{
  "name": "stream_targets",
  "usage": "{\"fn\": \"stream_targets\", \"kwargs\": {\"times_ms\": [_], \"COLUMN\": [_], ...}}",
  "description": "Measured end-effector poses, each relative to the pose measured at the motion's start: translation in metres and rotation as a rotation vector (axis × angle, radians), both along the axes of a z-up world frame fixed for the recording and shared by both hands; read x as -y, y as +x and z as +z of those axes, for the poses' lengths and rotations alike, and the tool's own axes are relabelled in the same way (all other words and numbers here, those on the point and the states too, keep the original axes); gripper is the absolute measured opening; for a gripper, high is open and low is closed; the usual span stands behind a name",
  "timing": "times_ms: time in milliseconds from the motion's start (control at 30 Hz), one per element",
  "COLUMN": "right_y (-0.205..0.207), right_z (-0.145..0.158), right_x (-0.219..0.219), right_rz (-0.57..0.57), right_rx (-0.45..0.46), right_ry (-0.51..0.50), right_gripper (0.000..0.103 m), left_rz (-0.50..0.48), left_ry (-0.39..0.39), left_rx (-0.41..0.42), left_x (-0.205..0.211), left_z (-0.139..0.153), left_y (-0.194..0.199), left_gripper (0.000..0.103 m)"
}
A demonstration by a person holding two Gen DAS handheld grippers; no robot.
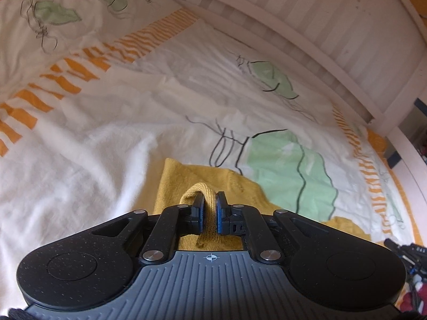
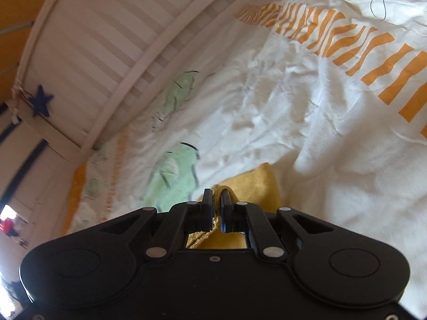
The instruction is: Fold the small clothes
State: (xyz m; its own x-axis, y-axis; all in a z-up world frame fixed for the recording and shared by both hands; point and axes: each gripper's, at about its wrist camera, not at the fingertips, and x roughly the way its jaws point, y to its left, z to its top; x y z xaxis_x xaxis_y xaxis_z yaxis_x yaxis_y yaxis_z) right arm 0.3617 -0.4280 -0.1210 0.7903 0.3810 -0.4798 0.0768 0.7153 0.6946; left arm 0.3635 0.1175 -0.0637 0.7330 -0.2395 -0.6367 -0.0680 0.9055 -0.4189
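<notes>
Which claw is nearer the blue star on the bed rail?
Right. The right claw, pinching the yellow garment, faces the star; the left claw's view shows no star.

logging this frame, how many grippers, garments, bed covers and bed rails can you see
grippers: 2, left gripper and right gripper, each shut on the yellow garment
garments: 1
bed covers: 1, the printed duvet
bed rails: 1, white slatted rail
total: 5

home bedroom: patterned duvet (image 1: 106, 122), white slatted bed rail (image 1: 307, 26).
</notes>
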Motion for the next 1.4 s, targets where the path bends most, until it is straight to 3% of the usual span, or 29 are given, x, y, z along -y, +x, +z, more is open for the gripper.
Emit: {"fn": "stream_targets", "kwargs": {"times_ms": [67,133,200,267,400,533,833,1100,1300,1400], "right_y": [0.003,0.005,0.003,-0.001,-0.011,-0.024,-0.058,-0.056,-0.027,-0.006], "right_z": [-0.003,-0.004,-0.002,0.002,0.016,0.03,0.037,0.024,0.004,-0.001], "right_x": [-0.002,-0.001,0.0,0.003,-0.002,-0.019,-0.08,-0.133,-0.153,-0.156], "right_rz": [-0.007,-0.014,-0.035,-0.048,-0.044,0.003,0.181,0.319,0.341,0.327], "right_rx": [-0.005,0.003,0.023,0.047,0.071,0.094,0.089,0.079,0.023,0.013], "right_ry": [-0.038,-0.06,-0.081,-0.096,-0.173,-0.258,-0.461,-0.677,-0.771,-0.787], "right_gripper": [0.022,0.029,0.062,0.07,0.071,0.076,0.076,0.076,0.076,0.082], "left_rz": [0.006,0.015,0.04,0.046,0.019,-0.047,-0.181,-0.168,-0.16,-0.16], "left_ry": [-0.026,-0.043,-0.017,0.025,0.087,0.178,0.249,0.215,0.191,0.192], "left_rx": [-0.02,-0.034,0.001,0.043,0.079,0.056,-0.048,-0.098,-0.108,-0.111], "left_x": [-0.004,-0.008,-0.011,-0.012,-0.008,0.007,0.03,0.021,0.018,0.018], "left_z": [-0.006,-0.008,-0.002,0.009,0.03,0.038,-0.001,-0.023,-0.024,-0.023], "left_y": [0.007,0.01,0.007,0.001,-0.016,-0.039,-0.072,-0.058,-0.053,-0.053], "left_gripper": [0.012,0.018,0.03,0.033,0.037,0.041,0.041,0.041,0.041,0.041]}}
